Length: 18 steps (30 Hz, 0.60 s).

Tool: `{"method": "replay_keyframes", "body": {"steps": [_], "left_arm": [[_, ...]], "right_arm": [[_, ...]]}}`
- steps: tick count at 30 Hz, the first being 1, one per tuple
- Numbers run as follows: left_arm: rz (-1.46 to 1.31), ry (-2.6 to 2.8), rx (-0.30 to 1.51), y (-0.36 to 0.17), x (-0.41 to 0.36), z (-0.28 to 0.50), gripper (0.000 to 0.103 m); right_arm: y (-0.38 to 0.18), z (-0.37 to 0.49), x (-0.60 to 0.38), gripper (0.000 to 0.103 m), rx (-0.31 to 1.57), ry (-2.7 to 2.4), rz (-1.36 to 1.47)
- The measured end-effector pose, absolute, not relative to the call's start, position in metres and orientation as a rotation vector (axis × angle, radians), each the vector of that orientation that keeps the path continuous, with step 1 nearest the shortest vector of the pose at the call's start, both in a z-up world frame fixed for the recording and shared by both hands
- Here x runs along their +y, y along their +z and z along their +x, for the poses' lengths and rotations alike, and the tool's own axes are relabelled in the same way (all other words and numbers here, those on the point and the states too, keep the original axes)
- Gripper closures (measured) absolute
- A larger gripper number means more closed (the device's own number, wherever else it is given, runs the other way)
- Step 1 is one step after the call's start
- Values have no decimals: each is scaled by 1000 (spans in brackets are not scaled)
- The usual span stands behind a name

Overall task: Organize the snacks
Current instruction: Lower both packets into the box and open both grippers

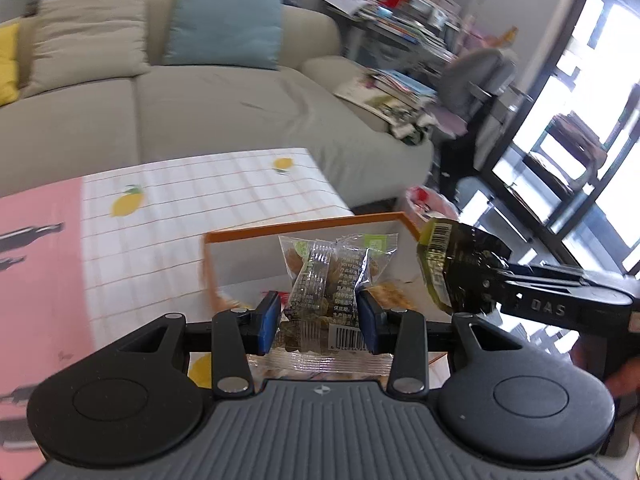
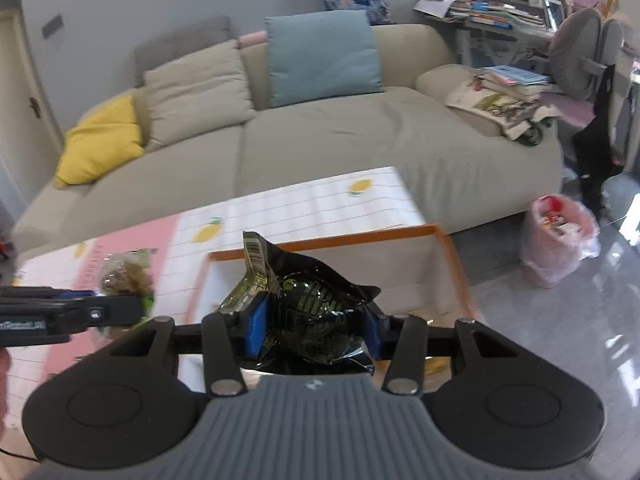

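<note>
Step in hand, as judged: transport of two snack packets to the orange-rimmed white cardboard box [image 1: 304,227] on the lemon-print tablecloth table [image 1: 168,216].

Left: the left gripper [image 1: 318,316] has its blue pads clamped on the clear plastic packet of brown snacks [image 1: 326,280]. The packet hangs in the air in front of the near box wall.

Right: the right gripper [image 2: 314,322] is closed on the crumpled dark green foil packet [image 2: 304,300], held above the box interior.

Next move, as judged: lower each packet inside the box, then part the pads. Other packets already lie inside, so choose a free area.
</note>
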<state>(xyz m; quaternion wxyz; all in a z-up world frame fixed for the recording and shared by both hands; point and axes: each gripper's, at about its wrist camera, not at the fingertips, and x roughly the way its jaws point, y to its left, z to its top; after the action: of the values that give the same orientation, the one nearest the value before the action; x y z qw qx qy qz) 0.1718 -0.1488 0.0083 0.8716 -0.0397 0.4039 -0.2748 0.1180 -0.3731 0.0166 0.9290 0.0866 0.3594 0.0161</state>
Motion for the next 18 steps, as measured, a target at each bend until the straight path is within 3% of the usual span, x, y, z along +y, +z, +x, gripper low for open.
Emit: {"method": "replay_keyframes", "body": {"steps": [18], "left_arm": [[212, -556, 1055, -65, -232, 258, 57]], "right_arm": [[-65, 231, -398, 57, 982, 40, -76]]}}
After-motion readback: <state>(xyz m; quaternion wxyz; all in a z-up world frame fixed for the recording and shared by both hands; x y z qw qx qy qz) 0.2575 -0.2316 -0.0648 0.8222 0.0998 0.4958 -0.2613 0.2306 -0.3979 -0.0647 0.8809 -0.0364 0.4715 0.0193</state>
